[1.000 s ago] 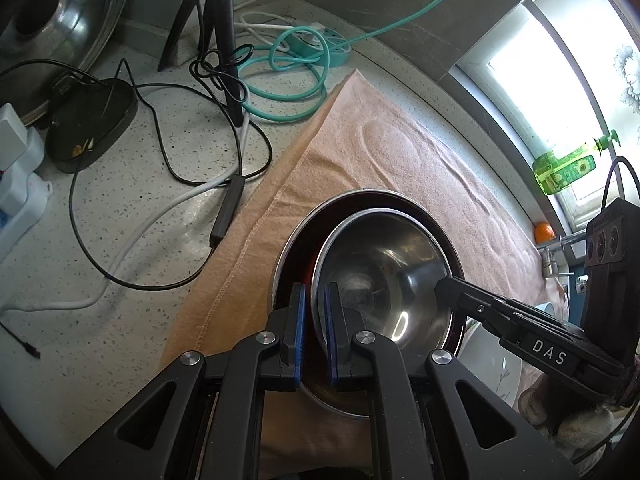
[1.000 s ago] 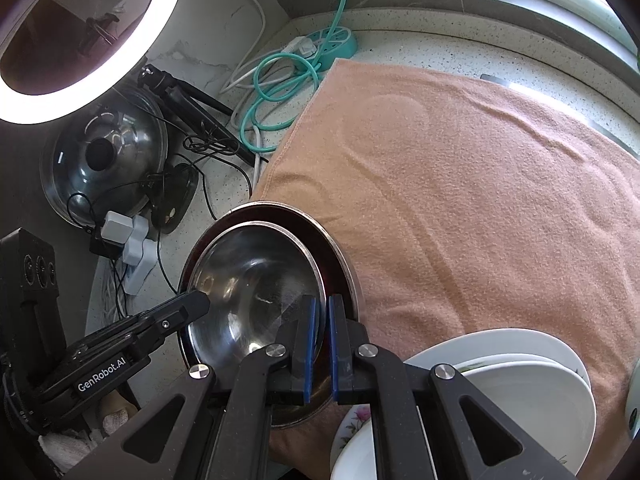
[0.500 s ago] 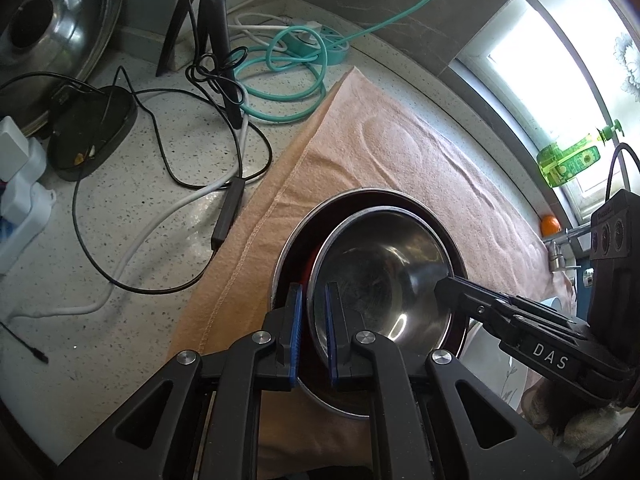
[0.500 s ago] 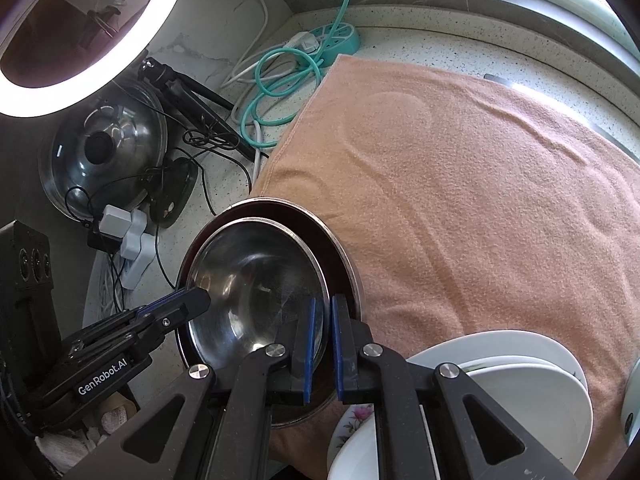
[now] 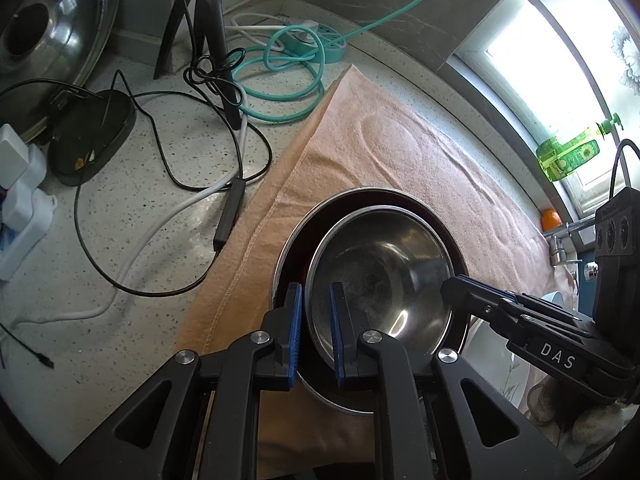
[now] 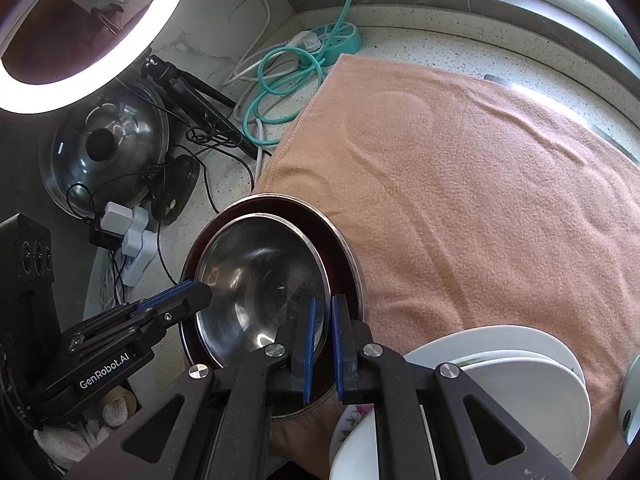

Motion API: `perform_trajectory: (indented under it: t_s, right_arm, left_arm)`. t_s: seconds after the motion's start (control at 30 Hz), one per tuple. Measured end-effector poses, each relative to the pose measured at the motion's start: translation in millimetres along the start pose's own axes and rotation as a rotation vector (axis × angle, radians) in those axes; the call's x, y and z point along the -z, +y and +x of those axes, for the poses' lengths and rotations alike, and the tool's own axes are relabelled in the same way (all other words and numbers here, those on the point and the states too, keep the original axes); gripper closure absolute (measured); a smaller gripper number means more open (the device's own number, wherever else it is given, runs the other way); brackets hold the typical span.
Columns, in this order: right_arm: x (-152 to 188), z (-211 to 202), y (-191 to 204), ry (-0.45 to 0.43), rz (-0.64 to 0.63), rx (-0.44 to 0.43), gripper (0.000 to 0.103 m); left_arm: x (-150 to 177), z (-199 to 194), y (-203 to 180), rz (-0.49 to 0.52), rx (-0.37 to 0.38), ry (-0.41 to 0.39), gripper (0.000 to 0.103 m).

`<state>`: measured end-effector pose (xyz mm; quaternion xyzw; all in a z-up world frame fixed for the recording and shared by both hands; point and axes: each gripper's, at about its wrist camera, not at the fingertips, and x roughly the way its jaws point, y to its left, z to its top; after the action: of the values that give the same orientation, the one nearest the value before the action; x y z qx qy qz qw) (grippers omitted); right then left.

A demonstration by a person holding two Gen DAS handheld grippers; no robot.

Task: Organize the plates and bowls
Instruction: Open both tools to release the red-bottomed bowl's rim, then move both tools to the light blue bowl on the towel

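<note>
On towel [image 5: 400, 160], steel bowl [image 5: 376, 264] rim btwn opening left gripper [image 5: 314, 308] pads

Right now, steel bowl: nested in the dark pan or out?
Nested. The steel bowl sits inside the dark pan; the pan's rim rings it in both wrist views.

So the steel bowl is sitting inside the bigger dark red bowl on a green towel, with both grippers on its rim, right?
Nearly. The towel is peach-orange, not green, as the right wrist view shows; green is only the coiled cable behind it. The rest holds: the steel bowl sits inside the dark red bowl, and the left gripper and right gripper straddle its rim on opposite sides, the left one opening.
</note>
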<state>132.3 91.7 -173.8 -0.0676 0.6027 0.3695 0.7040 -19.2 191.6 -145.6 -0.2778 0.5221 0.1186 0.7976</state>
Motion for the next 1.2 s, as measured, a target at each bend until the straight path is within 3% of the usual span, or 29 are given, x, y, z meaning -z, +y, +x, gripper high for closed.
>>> perform_trajectory:
  t_s: [0.4,0.87,1.2]
  right_arm:
    - [5.0,-17.5,-0.8,-0.035,0.009,-0.016,0.093]
    - [18.8,-67.6,-11.9,-0.174,0.008,0.007,0.089]
    - [37.2,-103.5,-44.4,-0.297,0.074,0.044,0.089]
  left_arm:
    - [-0.9,-16.0,0.4,-0.016,0.011,-0.044,0.091]
    - [0.7,-42.0,-19.5,0.017,0.038,-0.128,0.091]
    - [0.2,-39.3,-45.4,0.048,0.096,-0.114,0.091]
